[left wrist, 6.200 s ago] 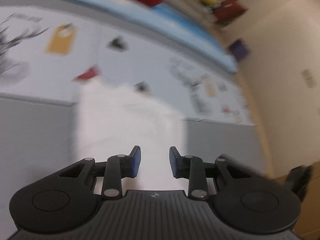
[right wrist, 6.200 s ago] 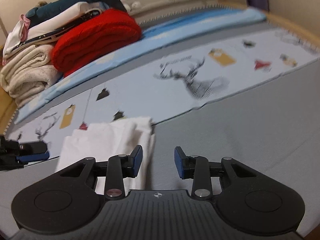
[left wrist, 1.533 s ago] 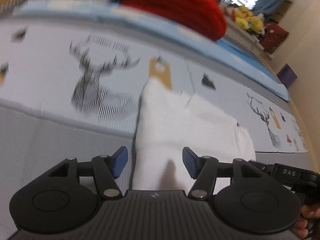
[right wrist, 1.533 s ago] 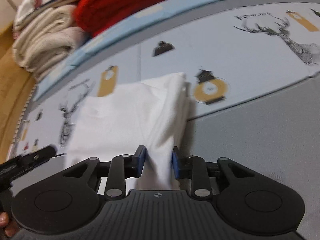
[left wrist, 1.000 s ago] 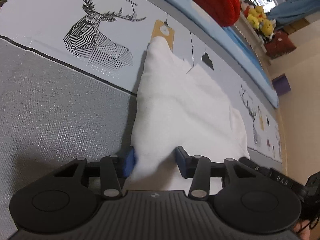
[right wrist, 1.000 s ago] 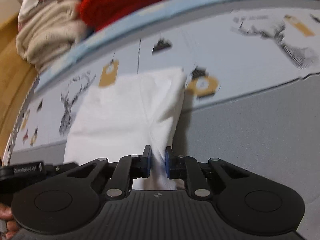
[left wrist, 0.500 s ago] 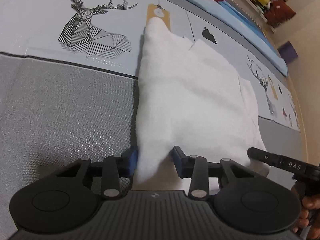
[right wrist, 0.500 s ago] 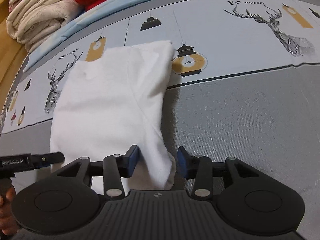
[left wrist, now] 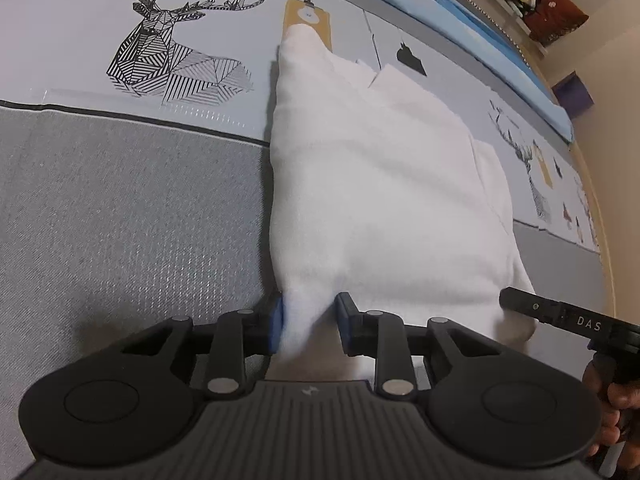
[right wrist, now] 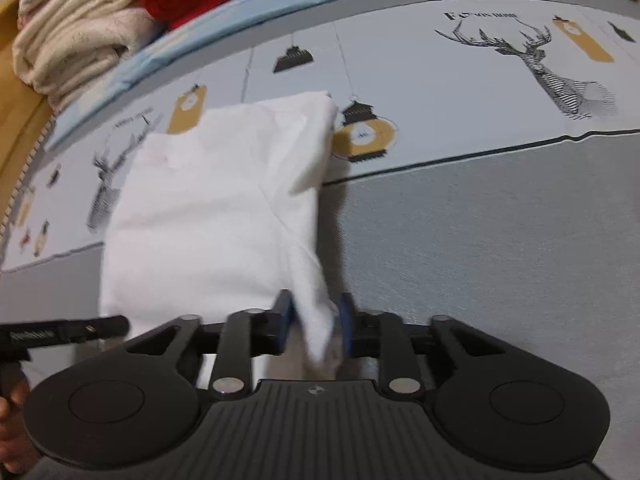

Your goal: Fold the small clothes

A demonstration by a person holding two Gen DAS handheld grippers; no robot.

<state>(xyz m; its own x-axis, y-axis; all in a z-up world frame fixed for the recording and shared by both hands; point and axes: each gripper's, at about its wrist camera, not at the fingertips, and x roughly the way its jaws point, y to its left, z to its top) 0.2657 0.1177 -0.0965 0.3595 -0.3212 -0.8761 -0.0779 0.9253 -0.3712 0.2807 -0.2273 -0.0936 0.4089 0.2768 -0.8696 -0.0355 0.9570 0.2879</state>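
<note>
Left tongs (left wrist: 310, 322): near-left corner of the white garment (left wrist: 380, 184) sits between the jaws. They've just been closing; outer pad is on the cloth, inner pad shows a gap, so not clamped yet.

Right tongs (right wrist: 314, 322): near-right corner of the same white garment (right wrist: 216, 208) hangs between the jaws. These have also just been narrowing; cloth looks loose in the gap, with blur there, so I read it as not pinched.

Garment lies flat on the bed cover (left wrist: 120, 220), partly folded into a rough rectangle. Its long axis runs away from both tongs, from the grey band onto the printed band. Near short edge is right at the fingertips; far edge is well ahead, touching the tan tag print (left wrist: 308, 20). Each tongs is at its own near corner, so neither is nearer overall.

Judgement: the next fold goes forward along that axis, near edge to far edge, and needs both corners gripped first.

Writing:
- "FASHION HOME" above the deer print (left wrist: 168, 60), left view
- "DAS" on the other gripper's black body (left wrist: 576, 322)
- Text on the black body in the right view (right wrist: 60, 334) is too blurred to read

Folded blankets (right wrist: 80, 36) are stacked well beyond.
</note>
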